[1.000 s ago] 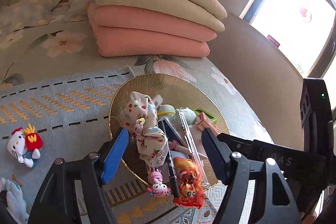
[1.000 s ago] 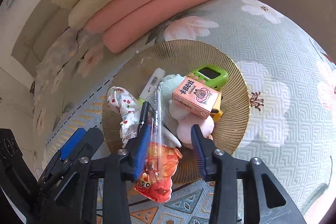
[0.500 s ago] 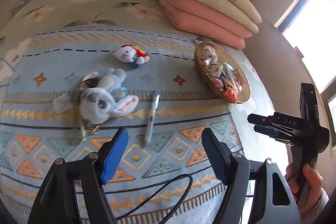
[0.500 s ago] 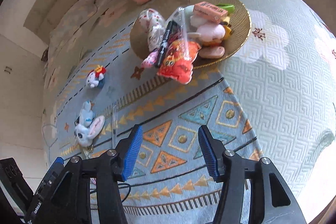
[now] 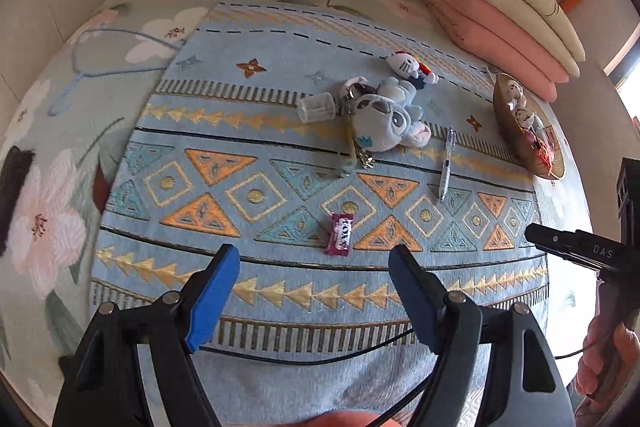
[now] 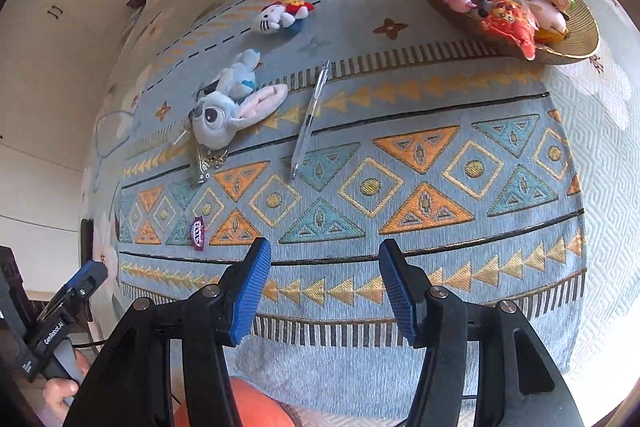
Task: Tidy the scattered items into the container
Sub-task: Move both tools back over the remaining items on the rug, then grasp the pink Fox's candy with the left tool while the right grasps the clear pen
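While both grippers gape empty, the candy (image 5: 340,233) lies just ahead of the left gripper (image 5: 314,267).

A second ago both my grippers hung right over the gold basket (image 6: 576,39), jaws straddling the heap in it. Now I have drawn well back from it: the basket sits far off at the blanket's (image 5: 280,195) corner in both views. My left gripper (image 5: 314,289) now hangs, jaws wide, above the purple candy wrapper (image 5: 340,234), newly in view since half a second ago. My right gripper (image 6: 324,287), open too, hovers over the blanket's near border, with the pen (image 6: 310,117) and grey plush (image 6: 228,107) beyond.
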{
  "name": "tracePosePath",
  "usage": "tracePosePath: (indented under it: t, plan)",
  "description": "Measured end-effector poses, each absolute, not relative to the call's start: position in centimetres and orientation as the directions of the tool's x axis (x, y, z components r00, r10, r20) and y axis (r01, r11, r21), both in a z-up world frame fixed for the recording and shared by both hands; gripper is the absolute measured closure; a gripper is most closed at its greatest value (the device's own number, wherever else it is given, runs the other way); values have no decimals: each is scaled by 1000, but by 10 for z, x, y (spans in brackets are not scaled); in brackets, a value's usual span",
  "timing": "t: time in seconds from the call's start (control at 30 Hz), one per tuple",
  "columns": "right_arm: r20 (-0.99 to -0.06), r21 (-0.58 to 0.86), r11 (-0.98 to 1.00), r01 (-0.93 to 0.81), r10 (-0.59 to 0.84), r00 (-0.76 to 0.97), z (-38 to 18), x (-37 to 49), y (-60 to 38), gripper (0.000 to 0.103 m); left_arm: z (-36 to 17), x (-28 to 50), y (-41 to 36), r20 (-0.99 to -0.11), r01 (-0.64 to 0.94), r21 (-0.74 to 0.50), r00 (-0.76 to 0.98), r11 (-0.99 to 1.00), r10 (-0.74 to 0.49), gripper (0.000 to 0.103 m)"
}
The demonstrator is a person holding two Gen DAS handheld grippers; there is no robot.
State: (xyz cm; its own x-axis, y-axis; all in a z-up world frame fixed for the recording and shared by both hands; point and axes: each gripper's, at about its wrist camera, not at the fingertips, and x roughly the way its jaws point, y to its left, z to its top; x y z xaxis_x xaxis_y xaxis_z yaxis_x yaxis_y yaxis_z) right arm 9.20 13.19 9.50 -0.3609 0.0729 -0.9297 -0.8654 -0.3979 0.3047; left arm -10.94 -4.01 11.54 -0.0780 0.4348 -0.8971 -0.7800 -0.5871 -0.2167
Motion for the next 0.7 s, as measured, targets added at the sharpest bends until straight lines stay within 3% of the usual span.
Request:
tracePosePath:
  t: [0.23, 0.37, 0.53, 0.7]
  plan:
    - [-923, 288, -356, -889, 143, -357, 70, 64, 164, 47, 53, -86, 9, -896, -848, -185, -63, -497, 440, 31]
    - [-928, 265, -352, -898, 160, -336, 52, 41, 188, 47, 28, -103, 8, -903, -805, -214, -54, -553, 427, 34]
    - [-944, 235, -330, -914, 146, -296, 26, 17, 206, 53, 22, -102, 4, -891, -812, -227, -51, -539, 452, 34]
    - [-963, 144, -326, -934, 172, -208, 10, 0, 207, 53, 19, -95, 5, -882, -832, -201, -76, -518, 464, 34]
